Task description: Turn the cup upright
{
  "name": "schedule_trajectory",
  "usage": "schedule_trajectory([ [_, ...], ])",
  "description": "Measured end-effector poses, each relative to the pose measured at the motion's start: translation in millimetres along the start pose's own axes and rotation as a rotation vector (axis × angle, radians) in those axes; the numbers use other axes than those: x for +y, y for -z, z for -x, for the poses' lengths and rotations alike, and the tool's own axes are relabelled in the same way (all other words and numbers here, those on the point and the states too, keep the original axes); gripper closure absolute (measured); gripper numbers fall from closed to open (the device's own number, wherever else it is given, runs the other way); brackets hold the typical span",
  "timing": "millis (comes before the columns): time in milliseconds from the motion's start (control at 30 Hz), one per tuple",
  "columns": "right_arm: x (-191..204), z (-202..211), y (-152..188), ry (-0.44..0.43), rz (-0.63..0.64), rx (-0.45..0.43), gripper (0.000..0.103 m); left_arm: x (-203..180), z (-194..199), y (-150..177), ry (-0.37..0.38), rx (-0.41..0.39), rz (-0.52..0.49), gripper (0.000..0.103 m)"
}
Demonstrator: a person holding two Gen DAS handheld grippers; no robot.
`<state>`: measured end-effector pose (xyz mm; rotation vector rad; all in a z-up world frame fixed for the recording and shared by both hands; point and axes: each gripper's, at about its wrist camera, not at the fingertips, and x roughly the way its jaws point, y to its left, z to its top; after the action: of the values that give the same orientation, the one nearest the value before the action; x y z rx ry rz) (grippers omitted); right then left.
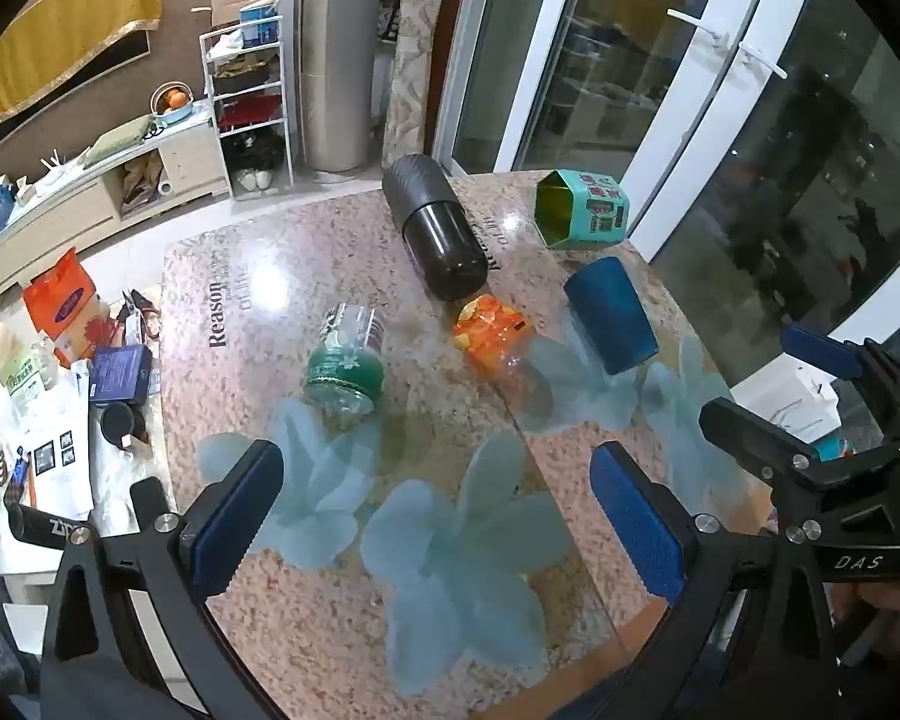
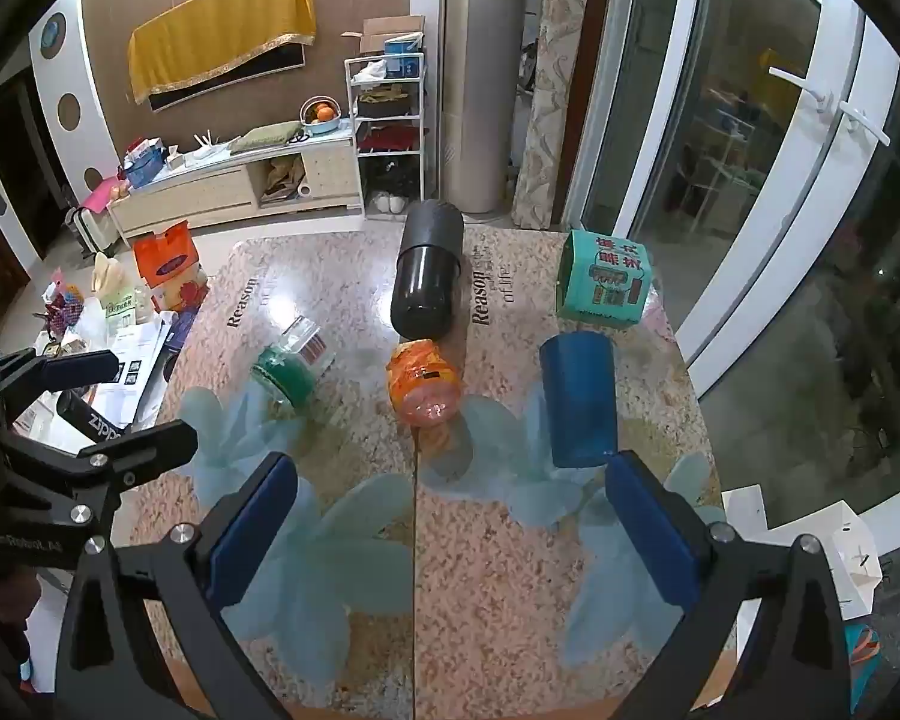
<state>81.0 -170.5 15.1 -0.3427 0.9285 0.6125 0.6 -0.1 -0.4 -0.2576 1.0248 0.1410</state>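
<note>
Five containers lie tipped over on the desk [image 2: 342, 276], and the blue cup [image 2: 577, 399] looks like the one to right: it lies on its side toward the right edge, just in front of the teal tin [image 2: 605, 285]. The right gripper [image 2: 450, 534] hovers over the near edge, jaws wide open and empty, one pad close beside the cup's near end. The left gripper [image 1: 438, 516] hangs over the near-left part, jaws also apart, holding nothing. The cup looks like light, stiff plastic with a matte wall, so probably not slippery, though it could roll. Best bet is to pinch across the body near the middle, then swing it up. The orange jar [image 2: 424, 384] lies just left, so approach carefully.
</note>
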Motion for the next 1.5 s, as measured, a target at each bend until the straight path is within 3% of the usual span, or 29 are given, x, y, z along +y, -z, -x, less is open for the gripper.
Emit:
schedule_trajectory([
  [1500, -2, 3, 3, 0.002, -0.006, 0.001, 0.000, -7, 6, -1, 0.015, -0.024, -0.015, 0.000],
])
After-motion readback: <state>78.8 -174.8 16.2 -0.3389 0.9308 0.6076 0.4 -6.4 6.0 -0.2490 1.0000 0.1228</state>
